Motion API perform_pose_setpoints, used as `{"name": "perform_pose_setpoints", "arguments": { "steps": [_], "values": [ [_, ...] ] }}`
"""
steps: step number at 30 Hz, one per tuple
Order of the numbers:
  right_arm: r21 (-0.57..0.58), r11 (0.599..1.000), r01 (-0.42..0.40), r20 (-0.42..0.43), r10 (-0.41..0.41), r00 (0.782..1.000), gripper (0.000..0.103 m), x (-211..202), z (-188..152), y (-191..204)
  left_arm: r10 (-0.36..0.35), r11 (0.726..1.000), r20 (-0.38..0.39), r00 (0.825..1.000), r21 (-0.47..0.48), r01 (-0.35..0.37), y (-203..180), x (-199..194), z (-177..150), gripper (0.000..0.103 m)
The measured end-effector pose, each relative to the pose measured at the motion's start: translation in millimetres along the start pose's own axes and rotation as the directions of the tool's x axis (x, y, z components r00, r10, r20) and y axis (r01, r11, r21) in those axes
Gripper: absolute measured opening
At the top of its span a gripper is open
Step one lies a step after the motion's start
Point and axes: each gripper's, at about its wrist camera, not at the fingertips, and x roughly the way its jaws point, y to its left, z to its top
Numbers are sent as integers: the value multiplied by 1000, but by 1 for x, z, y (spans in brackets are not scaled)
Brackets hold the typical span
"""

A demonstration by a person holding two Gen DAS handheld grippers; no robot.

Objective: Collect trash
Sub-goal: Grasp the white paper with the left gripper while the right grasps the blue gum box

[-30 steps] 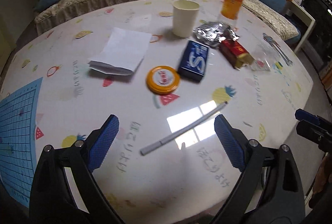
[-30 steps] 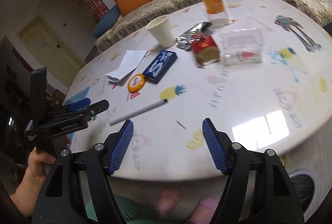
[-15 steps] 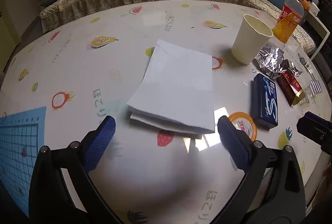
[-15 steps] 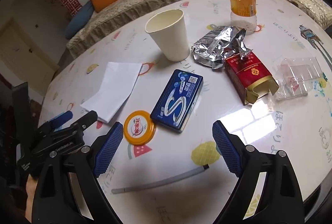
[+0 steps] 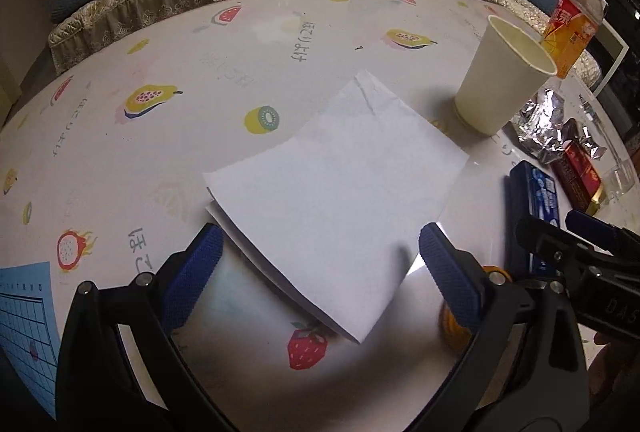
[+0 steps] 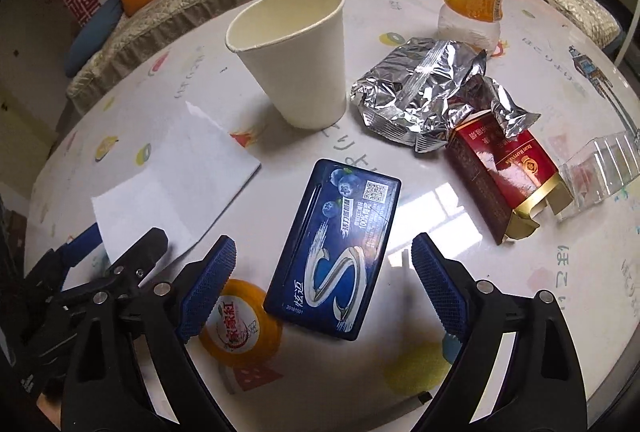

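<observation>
Paper (image 5: 340,191) lies flat on the table (image 5: 200,71), its near corner between the wide-open fingers of your left gripper (image 5: 320,272), long axis running away to the right. Your right gripper (image 6: 324,280), also spread wide and empty, straddles the blue gum box (image 6: 340,252), whose length points away from you.

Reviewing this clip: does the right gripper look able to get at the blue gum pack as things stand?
Probably yes. The right gripper is open with the blue gum pack lying flat between its fingers. The orange lid touches the pack's near corner and might get nudged.
</observation>
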Motion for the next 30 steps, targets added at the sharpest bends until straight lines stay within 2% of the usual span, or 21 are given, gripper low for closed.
{"name": "perform_pose_setpoints", "arguments": {
  "steps": [4, 6, 8, 10, 11, 12, 14, 15, 16, 17, 18, 19, 23, 30],
  "values": [
    [-3, 1000, 18, -5, -18, 1000, 87, 9, -4, -5, -30, 999, -18, 999, -25, 30, 3, 7, -7, 96],
    [-40, 999, 28, 8, -28, 1000, 77, 10, -6, -4, -4, 1000, -8, 1000, 17, 4, -4, 9, -10, 93],
    [-57, 998, 33, 11, -33, 999, 61, 8, -6, -5, 16, 999, 3, 1000, 51, -17, -11, 8, -13, 89],
    [-50, 999, 8, 3, -8, 1000, 58, 6, -4, -11, 16, 998, 11, 1000, 54, -16, -13, 4, -12, 75],
    [-51, 999, -1, -4, 1, 1000, 58, 6, -3, -13, 11, 998, 7, 1000, 54, -12, -13, 4, -11, 73],
    [-59, 998, -8, -10, 8, 1000, 58, 6, -2, -13, 17, 998, 10, 1000, 59, -18, -14, 3, -10, 63],
    [-64, 998, -19, -16, 18, 1000, 57, 5, -2, -15, 10, 998, 13, 1000, 56, -11, -14, 2, -9, 58],
    [-63, 998, -29, -19, 28, 999, 57, 5, -2, -16, 12, 999, 22, 1000, 51, -13, -13, 1, -9, 49],
    [-61, 998, -34, -20, 33, 999, 57, 4, -3, -19, -12, 999, 34, 999, 44, 10, -10, -1, -9, 30],
    [-57, 998, -39, -21, 38, 999, 57, 3, -3, -21, -59, 998, 39, 998, 26, 58, -6, -2, -9, 25],
    [-53, 997, -47, -20, 45, 999, 57, 2, -4, -23, -77, 997, 38, 996, 6, 77, -3, -1, -9, 14],
    [-52, 998, -47, -19, 46, 999, 57, 1, -4, -25, -80, 997, 38, 996, 3, 80, -2, -1, -10, 10],
    [-42, 997, -70, -20, 70, 997, 57, 0, -5, -30, -70, 997, 49, 996, 16, 69, -3, -1, -11, 9],
    [-54, 994, -95, -6, 95, 995, 57, -9, -3, -33, -85, 996, 84, 993, -13, 86, -2, -8, -13, 0]
  ]
}}
